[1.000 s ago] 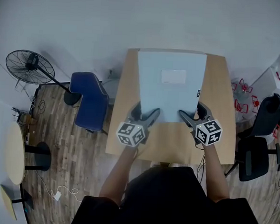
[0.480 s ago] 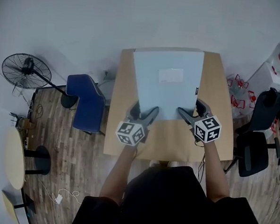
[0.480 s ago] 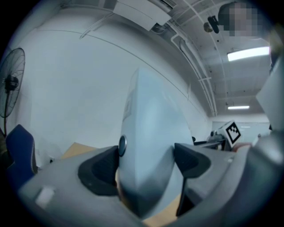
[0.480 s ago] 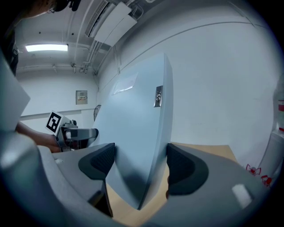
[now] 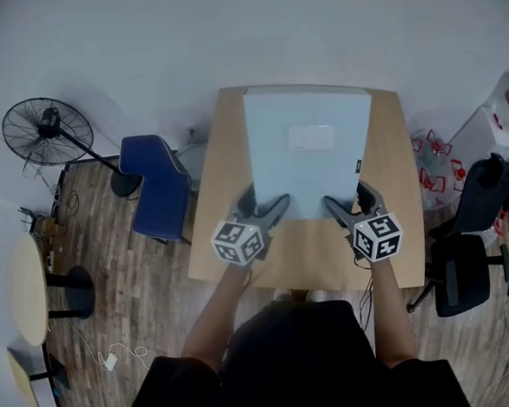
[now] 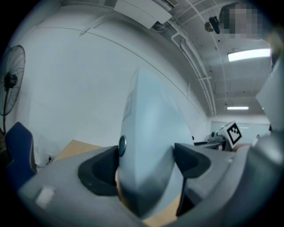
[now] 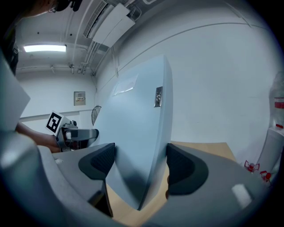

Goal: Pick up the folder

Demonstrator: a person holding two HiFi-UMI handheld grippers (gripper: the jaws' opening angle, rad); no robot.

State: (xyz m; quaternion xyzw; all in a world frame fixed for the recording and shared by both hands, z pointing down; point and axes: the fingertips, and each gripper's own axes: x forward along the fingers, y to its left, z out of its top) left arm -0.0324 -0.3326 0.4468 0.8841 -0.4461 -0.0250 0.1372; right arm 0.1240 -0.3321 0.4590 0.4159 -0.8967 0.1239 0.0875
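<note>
Where a wood-plank floor [image 5: 137,303] meets a pale wall, a light wooden table [image 5: 407,242] stands in front of a person in dark clothing, seen from above. A large pale blue folder [image 5: 299,180] covers most of the table's middle, and its far edge reaches the table's far edge. Its near end is raised, held from both sides. Whether its far edge touches the table cannot be told.

A blue chair [image 5: 156,188] stands just left of the table. A black office chair [image 5: 465,276] stands to the right. Further left are a black pedestal fan [image 5: 46,131] and a small round table [image 5: 27,289].

The left gripper [image 5: 266,203] has the folder's near left corner. In the left gripper view its jaws stand wide and both dark pads press on the folder [image 6: 148,124], which rises on edge between them. The right gripper [image 5: 345,200] has the near right corner. In the right gripper view its jaws are also wide, and they clamp the thick folder [image 7: 133,128] from both sides, with bare tabletop showing below its corner.

Each gripper carries a cube with black and white markers: the left cube [image 5: 237,242] and the right cube [image 5: 377,236]. A white label [image 5: 311,138] sits on the folder's cover. A small metal tab [image 7: 158,96] sits on its spine.
</note>
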